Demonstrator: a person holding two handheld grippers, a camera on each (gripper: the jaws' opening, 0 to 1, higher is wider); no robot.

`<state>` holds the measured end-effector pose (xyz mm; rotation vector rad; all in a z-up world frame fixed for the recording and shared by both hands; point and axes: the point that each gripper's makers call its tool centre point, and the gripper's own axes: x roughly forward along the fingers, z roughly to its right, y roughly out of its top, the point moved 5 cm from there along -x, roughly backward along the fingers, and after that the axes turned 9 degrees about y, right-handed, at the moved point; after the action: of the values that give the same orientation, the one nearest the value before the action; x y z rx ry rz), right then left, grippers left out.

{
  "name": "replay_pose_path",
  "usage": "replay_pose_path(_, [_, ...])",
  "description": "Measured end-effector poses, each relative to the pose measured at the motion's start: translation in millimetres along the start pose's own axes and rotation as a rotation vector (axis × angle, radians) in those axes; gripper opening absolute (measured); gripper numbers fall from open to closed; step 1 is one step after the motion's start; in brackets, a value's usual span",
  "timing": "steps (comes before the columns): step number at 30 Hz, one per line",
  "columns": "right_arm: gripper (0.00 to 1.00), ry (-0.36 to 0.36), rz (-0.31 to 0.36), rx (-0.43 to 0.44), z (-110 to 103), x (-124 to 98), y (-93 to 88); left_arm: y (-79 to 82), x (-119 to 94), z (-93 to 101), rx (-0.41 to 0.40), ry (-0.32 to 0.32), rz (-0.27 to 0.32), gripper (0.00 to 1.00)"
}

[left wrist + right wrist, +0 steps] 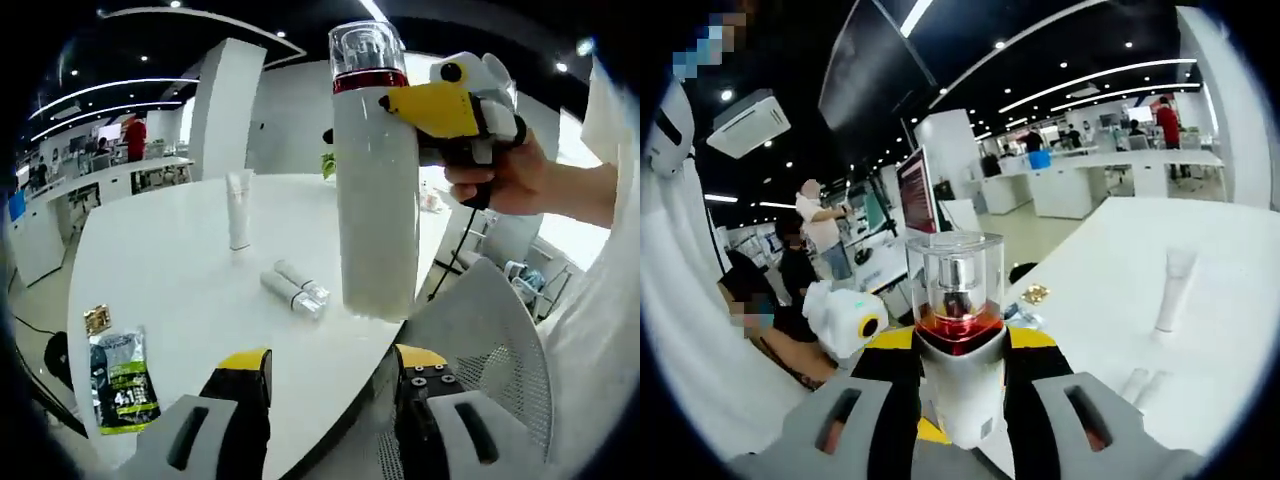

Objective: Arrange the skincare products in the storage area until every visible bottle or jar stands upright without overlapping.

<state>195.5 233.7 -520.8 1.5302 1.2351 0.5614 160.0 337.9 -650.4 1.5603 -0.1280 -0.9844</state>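
Note:
A tall white bottle (375,200) with a red band and a clear cap stands upright in the air, its base over the near edge of the white table (180,270). My right gripper (420,108) is shut on its upper part; in the right gripper view the bottle (958,350) sits between the right gripper's (958,345) jaws. My left gripper (330,375) is open and holds nothing, low in front of the bottle. A white tube (238,208) stands upright mid-table. Two small bottles (295,290) lie side by side on their sides.
A green and black packet (120,378) and a small gold item (97,318) lie near the table's left edge. A grey mesh chair (490,345) stands to the right of the table. A person's hand (505,180) grips the right gripper's handle. People stand beyond.

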Motion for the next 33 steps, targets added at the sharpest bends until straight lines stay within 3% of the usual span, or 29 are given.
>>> replay_pose_path(3, [0.28,-0.046,0.007,0.016,9,-7,3.9,-5.4,12,4.1,0.121,0.025,0.012,0.62])
replay_pose_path(6, [0.28,-0.088,0.033,0.051,17,-13,5.0,-12.9,12,9.0,0.081,-0.012,-0.044,0.6])
replay_pose_path(14, [0.29,-0.193,0.083,0.092,23,-36,3.6,-17.1,17,5.4,0.062,0.001,-0.065,0.62])
replay_pose_path(20, [0.29,-0.222,0.084,0.096,36,-52,-1.2,-27.2,17,2.9,0.113,0.026,-0.126,0.55])
replay_pose_path(27, [0.29,-0.229,0.118,0.114,56,-62,-4.8,-33.8,21,-2.0,0.107,0.058,-0.171,0.55])
replay_pose_path(33, [0.29,-0.235,0.143,0.11,89,-70,-10.2,-42.1,21,-5.8,0.114,0.075,-0.223,0.55])
